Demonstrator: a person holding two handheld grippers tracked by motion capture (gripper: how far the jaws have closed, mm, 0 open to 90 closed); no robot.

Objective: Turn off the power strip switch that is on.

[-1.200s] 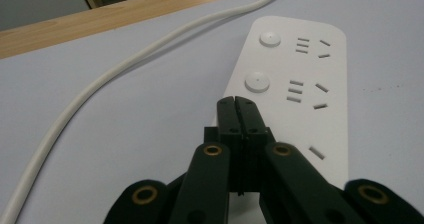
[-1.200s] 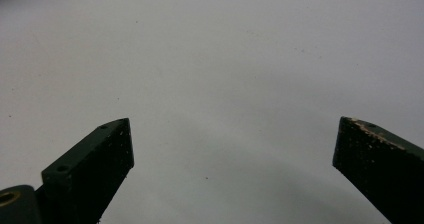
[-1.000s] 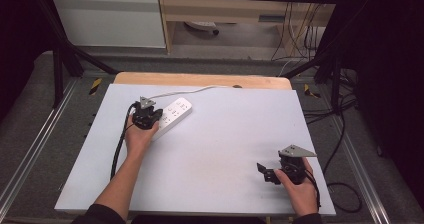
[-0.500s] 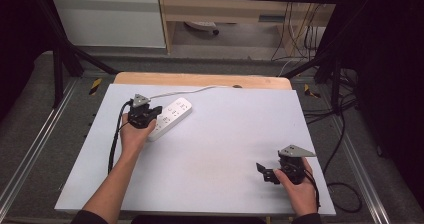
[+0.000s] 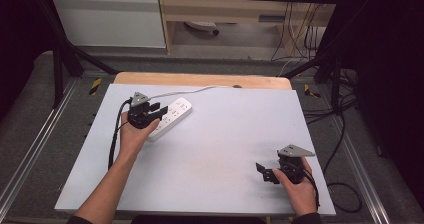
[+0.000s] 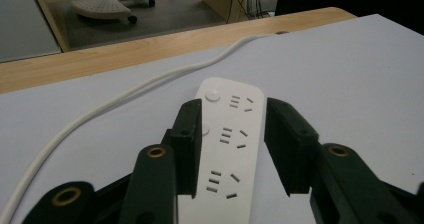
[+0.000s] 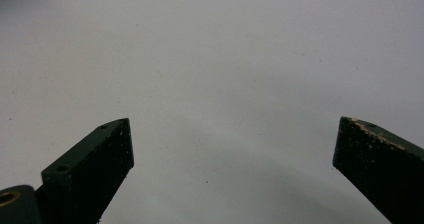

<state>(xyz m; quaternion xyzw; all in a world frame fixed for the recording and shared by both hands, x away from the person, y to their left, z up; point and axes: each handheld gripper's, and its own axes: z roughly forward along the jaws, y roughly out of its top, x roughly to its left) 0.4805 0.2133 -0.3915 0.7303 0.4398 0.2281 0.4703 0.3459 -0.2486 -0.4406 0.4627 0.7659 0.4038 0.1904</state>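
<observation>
Grey table [image 5: 210,149]: near its far left corner, my left gripper [image 6: 232,149] has just spread apart and lifted, the power strip [image 6: 227,149] lying unpinched between. My right gripper [image 7: 232,169] gapes unmoved near the right edge.

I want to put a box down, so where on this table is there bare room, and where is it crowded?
The white tabletop is bare between the power strip and the right gripper, and along its far right side. It is crowded at the far left: the left gripper over the strip, with the strip's cord.
</observation>
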